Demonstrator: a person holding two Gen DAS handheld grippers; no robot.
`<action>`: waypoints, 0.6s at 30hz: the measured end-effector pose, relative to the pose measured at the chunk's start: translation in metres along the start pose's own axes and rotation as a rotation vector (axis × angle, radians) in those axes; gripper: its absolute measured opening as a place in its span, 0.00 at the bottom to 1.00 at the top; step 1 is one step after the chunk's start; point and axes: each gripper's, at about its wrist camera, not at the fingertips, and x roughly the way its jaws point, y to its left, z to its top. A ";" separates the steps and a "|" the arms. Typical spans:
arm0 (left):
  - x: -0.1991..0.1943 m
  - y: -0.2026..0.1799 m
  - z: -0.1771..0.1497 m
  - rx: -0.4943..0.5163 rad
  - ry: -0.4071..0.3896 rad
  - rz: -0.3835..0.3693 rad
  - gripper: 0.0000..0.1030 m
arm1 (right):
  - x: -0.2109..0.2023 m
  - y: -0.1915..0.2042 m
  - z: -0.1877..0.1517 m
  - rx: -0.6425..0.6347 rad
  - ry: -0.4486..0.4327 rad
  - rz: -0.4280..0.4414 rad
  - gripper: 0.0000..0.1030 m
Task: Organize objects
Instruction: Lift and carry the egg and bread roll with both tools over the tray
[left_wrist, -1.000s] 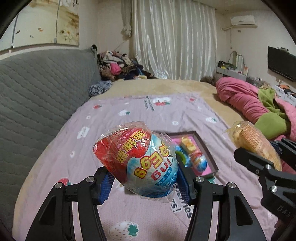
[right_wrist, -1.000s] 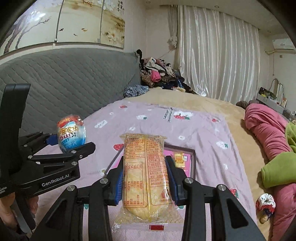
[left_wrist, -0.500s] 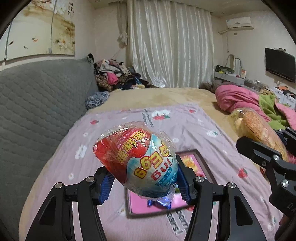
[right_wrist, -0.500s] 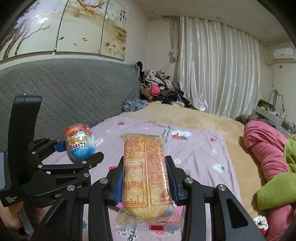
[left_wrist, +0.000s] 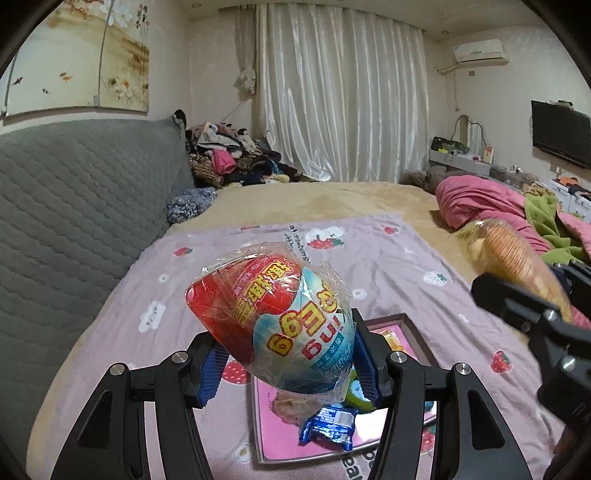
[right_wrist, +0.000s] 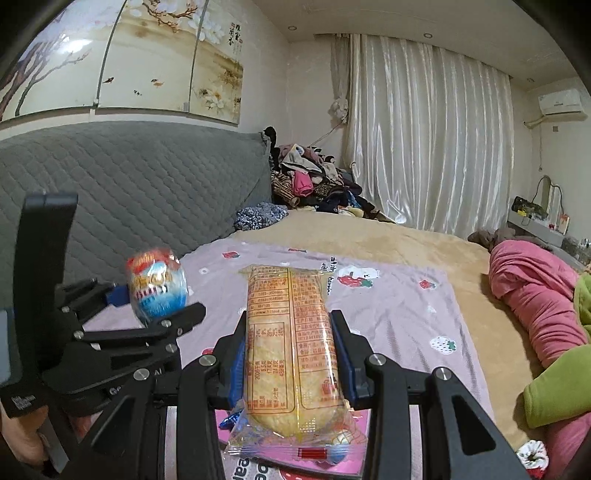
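Note:
My left gripper (left_wrist: 288, 363) is shut on a red, white and blue toy egg in clear wrap (left_wrist: 273, 325), held up above the bed. My right gripper (right_wrist: 291, 354) is shut on a long yellow packet of crackers (right_wrist: 291, 343). Below both lies a pink tray with a dark frame (left_wrist: 413, 332) on the purple strawberry blanket (left_wrist: 369, 258); a blue snack wrapper (left_wrist: 328, 428) lies in it. The egg also shows in the right wrist view (right_wrist: 157, 286), and the cracker packet in the left wrist view (left_wrist: 517, 262).
A grey quilted headboard (left_wrist: 74, 206) runs along the left. A pile of clothes (left_wrist: 229, 162) sits at the far end by the curtain. A pink and green duvet (left_wrist: 509, 210) lies bunched on the right.
Both grippers have risen and drawn back while keeping their loads. The tray has slid lower in both views and now sits under the fingers.

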 end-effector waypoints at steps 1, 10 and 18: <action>0.005 0.000 -0.002 -0.001 0.005 -0.003 0.60 | 0.004 0.000 -0.003 0.004 0.000 -0.001 0.39; 0.064 0.006 -0.047 0.000 0.074 0.008 0.60 | 0.059 0.002 -0.043 0.021 0.091 0.013 0.39; 0.109 0.016 -0.091 -0.033 0.113 0.017 0.60 | 0.108 0.004 -0.090 0.058 0.169 0.022 0.39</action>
